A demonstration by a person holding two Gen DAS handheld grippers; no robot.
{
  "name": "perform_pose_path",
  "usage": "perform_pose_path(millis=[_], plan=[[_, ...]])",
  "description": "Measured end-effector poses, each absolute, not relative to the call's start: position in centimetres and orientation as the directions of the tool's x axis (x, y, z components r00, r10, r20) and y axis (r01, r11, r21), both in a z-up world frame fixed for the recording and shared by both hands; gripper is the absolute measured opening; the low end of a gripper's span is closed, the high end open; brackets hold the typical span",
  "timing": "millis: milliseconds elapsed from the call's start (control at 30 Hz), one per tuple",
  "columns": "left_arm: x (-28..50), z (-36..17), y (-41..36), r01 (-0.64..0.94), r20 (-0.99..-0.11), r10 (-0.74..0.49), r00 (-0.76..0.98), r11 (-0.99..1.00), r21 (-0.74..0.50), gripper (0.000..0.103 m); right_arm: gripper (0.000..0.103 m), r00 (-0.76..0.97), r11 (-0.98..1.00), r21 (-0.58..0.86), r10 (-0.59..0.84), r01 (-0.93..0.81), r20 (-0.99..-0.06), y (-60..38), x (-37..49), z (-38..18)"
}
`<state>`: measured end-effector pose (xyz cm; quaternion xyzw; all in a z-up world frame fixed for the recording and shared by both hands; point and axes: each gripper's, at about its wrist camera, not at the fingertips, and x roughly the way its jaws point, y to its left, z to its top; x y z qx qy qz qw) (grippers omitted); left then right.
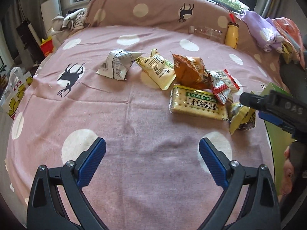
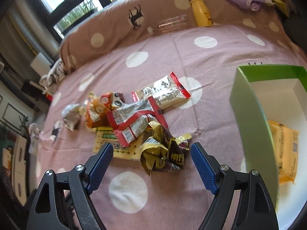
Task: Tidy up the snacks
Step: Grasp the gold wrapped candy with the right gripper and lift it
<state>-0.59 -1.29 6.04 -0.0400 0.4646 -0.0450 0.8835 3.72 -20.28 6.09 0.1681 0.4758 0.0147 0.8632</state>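
- Several snack packets sit heaped mid-bed on the pink spotted sheet (image 1: 134,115), and the gold-and-brown wrapper (image 2: 163,153) is the one nearest the right gripper (image 2: 151,164), lying just ahead of its tips.
- Right gripper's blue pads are spread wide with nothing between them yet; the crumpled wrapper sits partly in the gap ahead, apart from both pads.
- My read: that wrapper is the pick in hand. It looks puffy and crinkled, so closing across its bulky middle, not a loose corner, should hold better.
- Underneath and beside it lies the soda cracker pack (image 1: 197,101), with the red-and-silver wrapper (image 2: 134,122) draped over the pile; a low scoop could drag those along.
- Off to the right waits the green box (image 2: 247,103), open, with one yellow packet (image 2: 285,149) already inside. That looks like the destination.
- Left gripper (image 1: 152,161) hangs over bare sheet, fingers parted and empty, well short of the white packet (image 1: 117,65) and the cream packet (image 1: 157,71).
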Motion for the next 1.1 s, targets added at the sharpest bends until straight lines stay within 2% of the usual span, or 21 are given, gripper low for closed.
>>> perform_pose_path(millis=[100,167,267,333,567,667,833,933,1067,1100], plan=[[-0.6,6.2,-0.8,0.047,-0.813,-0.145,0.563,0.989,-0.144,0.098,0.080,0.543,0.934,0.320,0.187,0.160,-0.818,-20.7,4.1,4.9],[-0.6,6.3,-0.5,0.043,-0.811,-0.146,0.567,0.988,-0.148,0.098,0.056,0.545,0.935,0.310,0.171,0.173,-0.821,-20.8,4.0,4.6],[-0.5,6.4,-0.1,0.027,-0.812,-0.133,0.568,0.989,-0.143,0.098,0.050,0.559,0.936,0.320,0.187,0.149,-0.808,-20.5,3.0,5.1],[-0.3,6.4,0.3,0.020,-0.815,-0.130,0.564,0.989,-0.144,0.098,0.050,0.553,0.930,0.344,0.221,0.128,-0.803,-20.1,2.1,5.5],[-0.4,6.8,1.5,0.000,-0.810,-0.148,0.567,0.984,-0.180,0.098,0.050,0.442,0.823,0.567,0.523,-0.039,-0.729,-16.8,0.5,5.0],[-0.4,6.7,1.6,0.008,-0.814,-0.157,0.559,0.983,-0.183,0.098,0.052,0.410,0.846,0.533,0.493,-0.019,-0.767,-15.7,0.8,4.0],[-0.6,6.4,1.0,0.049,-0.817,-0.219,0.533,0.972,-0.228,0.098,0.066,0.412,0.856,0.516,0.454,0.046,-0.790,-16.5,0.3,3.9],[-0.8,6.2,0.0,0.110,-0.819,-0.273,0.504,0.961,-0.253,0.098,0.067,0.464,0.874,0.481,0.398,0.069,-0.791,-17.2,-0.1,5.4],[-1.2,5.8,-1.5,0.196,-0.807,-0.359,0.469,0.933,-0.302,0.098,0.067,0.490,0.848,0.530,0.454,0.018,-0.744,-17.3,-0.6,5.5],[-1.2,5.6,-1.9,0.209,-0.808,-0.372,0.457,0.928,-0.309,0.098,0.067,0.470,0.844,0.535,0.456,0.042,-0.756,-17.3,-0.4,5.0]])
